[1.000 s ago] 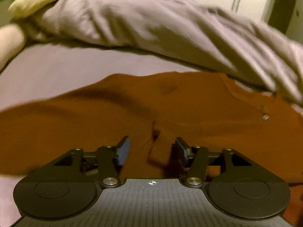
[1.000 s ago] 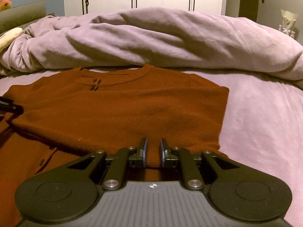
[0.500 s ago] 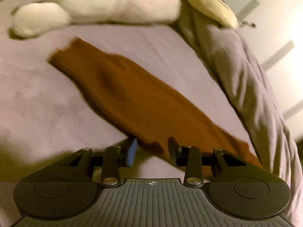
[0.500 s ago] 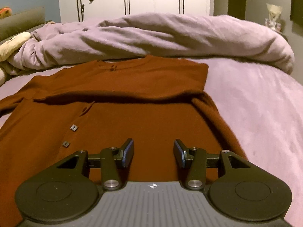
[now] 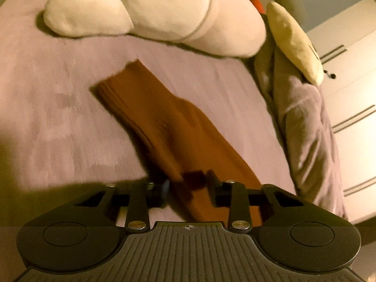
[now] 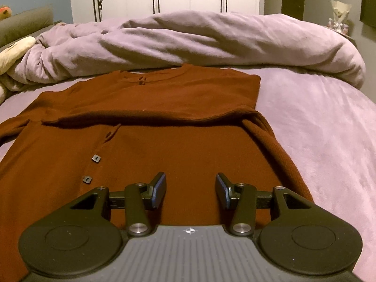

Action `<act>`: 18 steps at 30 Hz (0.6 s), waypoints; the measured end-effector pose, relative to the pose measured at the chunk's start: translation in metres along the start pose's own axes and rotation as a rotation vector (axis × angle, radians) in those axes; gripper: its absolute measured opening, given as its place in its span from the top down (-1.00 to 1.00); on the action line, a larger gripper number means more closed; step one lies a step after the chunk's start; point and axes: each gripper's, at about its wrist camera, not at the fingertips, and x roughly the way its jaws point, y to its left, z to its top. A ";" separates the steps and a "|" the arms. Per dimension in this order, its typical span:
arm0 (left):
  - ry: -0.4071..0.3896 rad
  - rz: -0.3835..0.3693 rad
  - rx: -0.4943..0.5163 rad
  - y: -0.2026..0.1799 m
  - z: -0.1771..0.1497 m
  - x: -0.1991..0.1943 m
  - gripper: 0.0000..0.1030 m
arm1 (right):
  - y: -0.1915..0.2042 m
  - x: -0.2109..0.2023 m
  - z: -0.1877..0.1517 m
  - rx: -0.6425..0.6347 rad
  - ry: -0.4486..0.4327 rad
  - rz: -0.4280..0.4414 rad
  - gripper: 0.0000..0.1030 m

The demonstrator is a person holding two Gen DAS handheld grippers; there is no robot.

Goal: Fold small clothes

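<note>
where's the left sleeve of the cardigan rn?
Left wrist view: the rust-brown knit sleeve lies stretched on the lilac bedsheet, cuff toward the white plush toy.

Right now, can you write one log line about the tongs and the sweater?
left tongs: open around sleeve | right tongs: open over cardigan | right sleeve folded across

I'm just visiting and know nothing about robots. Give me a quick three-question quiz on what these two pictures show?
1. True or false: the right hand-held gripper is clamped on the cardigan.
2. What lies between the fingers of the left hand-held gripper?
   A. sleeve  B. duvet  C. soft toy
3. How many square buttons show on the cardigan's front?

Key: 1 false, it hangs open above the fabric. 2 A. 3 two.
</note>
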 end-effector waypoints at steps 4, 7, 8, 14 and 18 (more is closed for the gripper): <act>-0.015 0.058 0.087 -0.013 0.005 -0.002 0.82 | 0.000 -0.001 0.001 -0.010 -0.016 -0.015 0.14; -0.083 0.087 0.286 -0.043 -0.003 -0.015 0.83 | -0.003 0.000 0.001 -0.004 -0.019 -0.026 0.17; -0.102 0.088 0.347 -0.054 -0.007 -0.019 0.83 | -0.004 -0.001 0.000 0.002 -0.021 -0.027 0.19; -0.139 -0.004 0.630 -0.127 -0.053 -0.041 0.83 | -0.007 -0.002 0.000 0.009 -0.028 -0.012 0.19; -0.134 -0.100 0.785 -0.172 -0.098 -0.050 0.84 | -0.012 -0.005 0.000 0.026 -0.035 -0.010 0.19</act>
